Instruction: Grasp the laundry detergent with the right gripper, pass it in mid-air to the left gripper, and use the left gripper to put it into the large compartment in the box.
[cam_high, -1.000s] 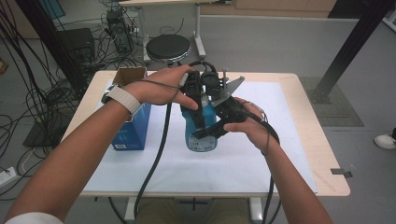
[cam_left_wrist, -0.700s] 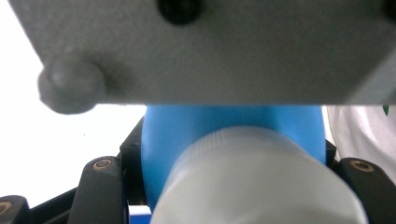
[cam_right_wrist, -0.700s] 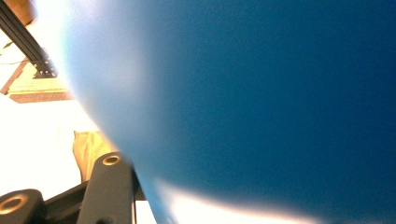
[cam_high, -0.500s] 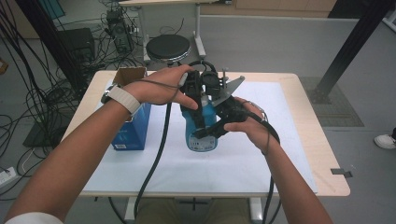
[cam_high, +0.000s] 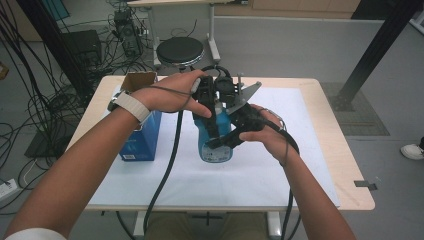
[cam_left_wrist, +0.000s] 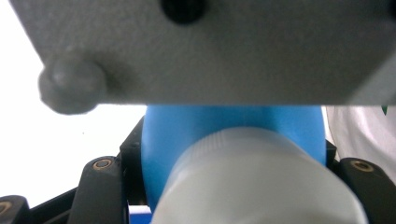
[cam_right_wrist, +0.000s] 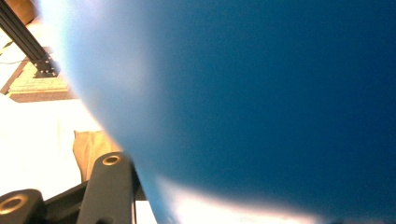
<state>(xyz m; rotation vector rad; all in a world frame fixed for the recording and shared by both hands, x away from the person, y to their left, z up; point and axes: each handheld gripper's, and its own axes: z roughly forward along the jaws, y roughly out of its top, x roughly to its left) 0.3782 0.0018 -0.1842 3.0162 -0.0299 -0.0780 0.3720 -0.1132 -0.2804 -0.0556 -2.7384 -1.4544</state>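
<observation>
Two grippers meet on one blue bottle (cam_high: 216, 145), which stands upright at the middle of the high view on the white sheet of the surface (cam_high: 300, 165). We have the left gripper (cam_high: 210, 107) coming down from above onto the bottle's top: in the left gripper view its black jaws sit on either side of the pale ribbed cap (cam_left_wrist: 261, 186), and we judge them closed on it. Our right gripper (cam_high: 227, 136) comes in from the right of the frame and clamps the bottle's body, whose blue wall presses close against the lens in the right gripper view. A blue box (cam_high: 142, 140) stands just left of the bottle, apart from it.

We judge the step in hand to be unscrewing the cap. Next we need the right gripper to hold the body firm while the left twists the cap without slipping or tipping the bottle.
</observation>
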